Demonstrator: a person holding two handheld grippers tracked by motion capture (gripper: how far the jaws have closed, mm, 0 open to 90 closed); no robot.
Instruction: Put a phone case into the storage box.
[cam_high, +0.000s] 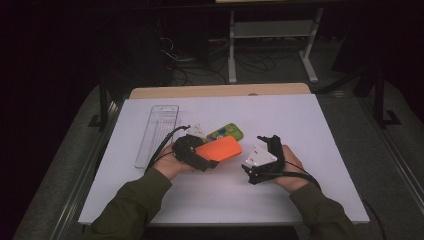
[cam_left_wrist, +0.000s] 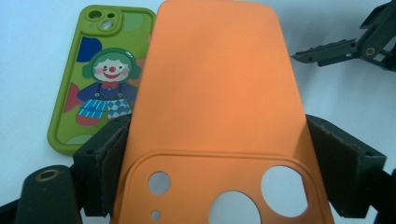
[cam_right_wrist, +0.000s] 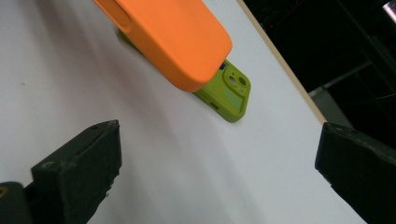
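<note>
- A clear plastic tray (cam_high: 157, 134) lies lengthwise on the white tabletop (cam_high: 300, 125), toward its left side, with nothing standing on it.
- Just right of the tray, the left gripper (cam_high: 212, 161) is held low over the tabletop, its jaws clenched on the camera-hole end of an orange phone case (cam_high: 219, 148); in the left gripper view both pads press the case's long edges, and the case juts forward clear of the surface.
- Beyond it lies a green phone case (cam_left_wrist: 100, 79) with a clown picture, flat on the tabletop with its printed back up, partly overlapped by the orange case in the high view.
- Farther right, the right gripper (cam_high: 269, 141) rests near the orange case and apart from it, its jaws released and spread wide with only bare tabletop between them.
</note>
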